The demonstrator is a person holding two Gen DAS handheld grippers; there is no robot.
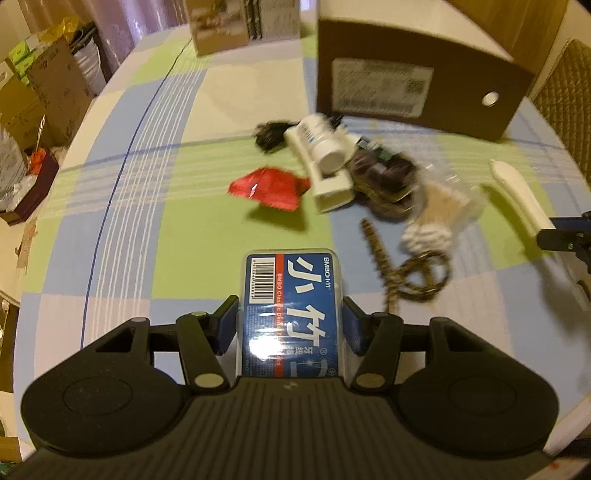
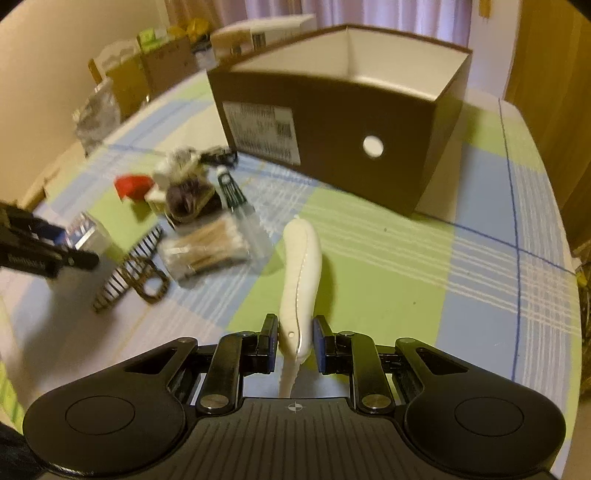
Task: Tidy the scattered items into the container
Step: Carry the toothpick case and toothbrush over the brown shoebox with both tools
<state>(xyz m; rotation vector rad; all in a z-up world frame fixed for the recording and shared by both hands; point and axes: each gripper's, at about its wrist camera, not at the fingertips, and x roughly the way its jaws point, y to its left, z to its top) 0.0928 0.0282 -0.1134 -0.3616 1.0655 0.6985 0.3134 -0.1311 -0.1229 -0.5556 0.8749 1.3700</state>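
My left gripper is shut on a blue flat box with white lettering, held above the checked tablecloth. My right gripper is shut on a white curved tool that points toward the open brown cardboard box. This box stands at the far side of the table. Between the grippers lies a pile: a red wrapper, a white bottle, a white clip, a bag of cotton swabs and a leopard-print band.
A smaller printed carton stands at the table's far left. Cardboard boxes and bags crowd the floor beyond the left table edge. A green-capped clear tube lies beside the pile. Bare tablecloth spreads right of the white tool.
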